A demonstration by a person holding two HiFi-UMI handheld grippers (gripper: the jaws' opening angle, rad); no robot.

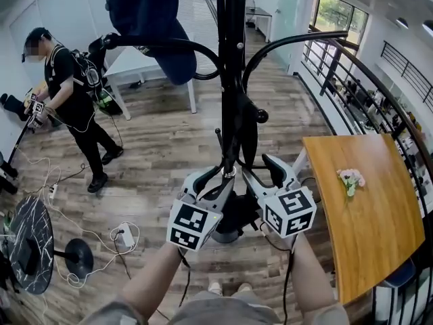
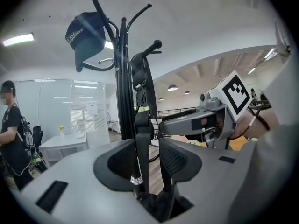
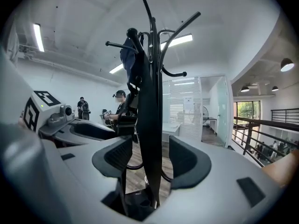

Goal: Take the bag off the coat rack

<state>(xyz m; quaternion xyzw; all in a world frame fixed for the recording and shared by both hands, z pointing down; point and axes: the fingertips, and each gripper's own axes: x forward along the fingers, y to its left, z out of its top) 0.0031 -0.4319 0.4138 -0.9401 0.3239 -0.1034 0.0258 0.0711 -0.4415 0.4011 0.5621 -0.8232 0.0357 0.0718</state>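
Both claws at the grasp stage of removing the bag. The black metal coat rack (image 1: 233,59) stands on the wooden plank floor (image 1: 169,147). My bag hangs from it by a black webbing strap (image 2: 141,125) looped over a ball-tipped hook (image 2: 157,44) on the rack's right side, about halfway up the pole. The strap runs straight down beside the pole. The bag's body is largely hidden behind my claws in the head view, and I take the dark mass low on the pole to be it. A dark navy cap (image 2: 86,34) occupies a separate upper hook and is not involved. My left claw (image 2: 148,162) is spread, with the strap passing between its pads, close to the left pad but not pinched. My right claw (image 3: 152,160) is likewise spread and straddles the same strap, with a gap visible on either side. Nothing is held, so the bag's weight rests wholly on the hook. The step in hand, as I judge it, is seating the strap squarely between the pads. The next move calls for pressing at least one claw together on the webbing, then raising it enough for the loop to clear the ball tip, and drawing it outward from the pole without snagging the neighbouring curved arms.
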